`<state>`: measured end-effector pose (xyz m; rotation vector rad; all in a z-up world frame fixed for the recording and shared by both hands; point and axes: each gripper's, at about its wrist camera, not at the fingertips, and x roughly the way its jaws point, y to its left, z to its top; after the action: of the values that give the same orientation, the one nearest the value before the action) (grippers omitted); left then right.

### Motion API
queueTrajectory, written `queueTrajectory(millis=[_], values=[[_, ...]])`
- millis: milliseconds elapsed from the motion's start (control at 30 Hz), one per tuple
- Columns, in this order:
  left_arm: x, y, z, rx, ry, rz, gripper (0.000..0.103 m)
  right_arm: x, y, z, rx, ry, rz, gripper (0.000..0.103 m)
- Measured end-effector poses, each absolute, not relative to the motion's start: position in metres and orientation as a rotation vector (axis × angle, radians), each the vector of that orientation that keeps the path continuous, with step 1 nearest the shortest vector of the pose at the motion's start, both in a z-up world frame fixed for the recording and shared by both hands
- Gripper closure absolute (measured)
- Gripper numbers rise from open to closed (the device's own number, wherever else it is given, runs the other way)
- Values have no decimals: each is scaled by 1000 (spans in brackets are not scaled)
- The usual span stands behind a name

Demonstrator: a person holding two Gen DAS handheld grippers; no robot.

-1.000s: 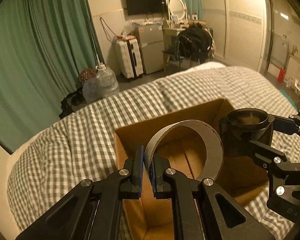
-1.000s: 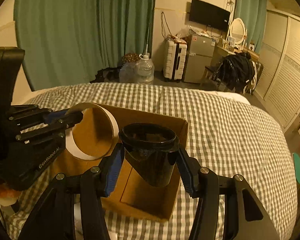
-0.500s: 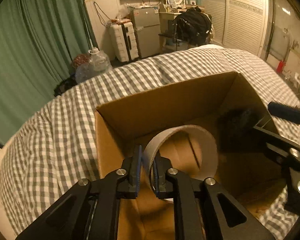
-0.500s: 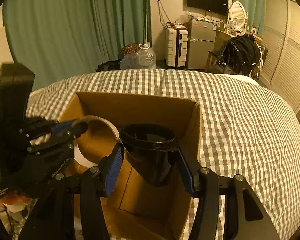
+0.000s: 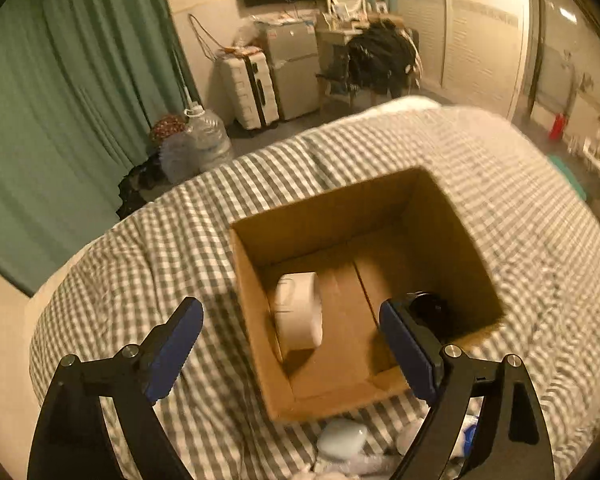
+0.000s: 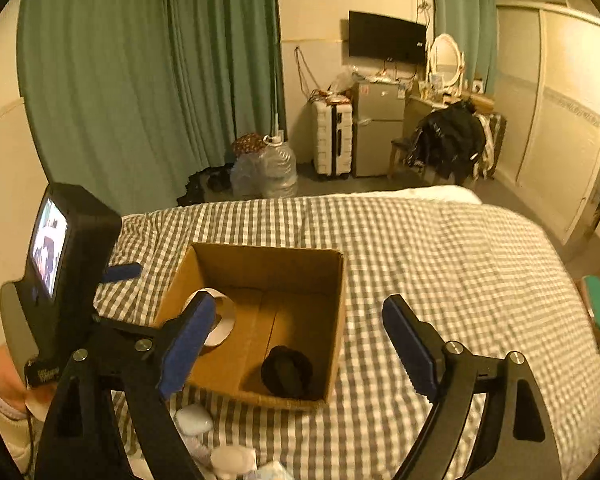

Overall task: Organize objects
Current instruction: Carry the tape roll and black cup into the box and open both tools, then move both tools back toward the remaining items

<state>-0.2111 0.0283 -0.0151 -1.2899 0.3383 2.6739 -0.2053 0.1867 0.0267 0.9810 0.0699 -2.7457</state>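
Observation:
An open cardboard box (image 5: 336, 208) (image 6: 336, 300) sits on the checked bed. Inside it a white tape roll (image 5: 298, 318) (image 6: 224, 320) stands on edge by the left wall, and a black cup (image 6: 287, 372) (image 5: 432, 312) lies at the near right corner. My left gripper (image 5: 290, 344) is open and empty, above the box's near side. My right gripper (image 6: 300, 340) is open and empty, above and in front of the box. The left gripper's body (image 6: 72, 256) shows at the left of the right wrist view.
Small pale objects (image 6: 194, 420) (image 5: 342, 438) lie on the checked bed cover (image 6: 440, 280) just in front of the box. Beyond the bed are green curtains (image 6: 148, 80), water bottles (image 6: 278, 172), a suitcase (image 6: 332, 140), a small fridge (image 6: 378, 128) and a chair with dark clothes (image 6: 448, 140).
Both grippers have opened and pulled up and back out of the box. The tape roll and the black cup were let go and now rest inside the box.

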Motion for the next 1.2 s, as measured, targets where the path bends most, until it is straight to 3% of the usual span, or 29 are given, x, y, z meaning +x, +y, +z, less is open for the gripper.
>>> queueTrajectory(millis=[333,567,867,1200], values=[[-134,1,69,-1122,234,2818,9,-129,187,95,856,166,-2788,17],[-85,-6,73,-1057,190,2859,7,-85,180,103,812,213,-2753,10],[-54,-22,25,-1043,49,2900,7,-78,183,45,935,287,-2721,9],[-57,-26,-82,-1323,29,2864,7,-107,186,-72,1227,306,-2556,9]])
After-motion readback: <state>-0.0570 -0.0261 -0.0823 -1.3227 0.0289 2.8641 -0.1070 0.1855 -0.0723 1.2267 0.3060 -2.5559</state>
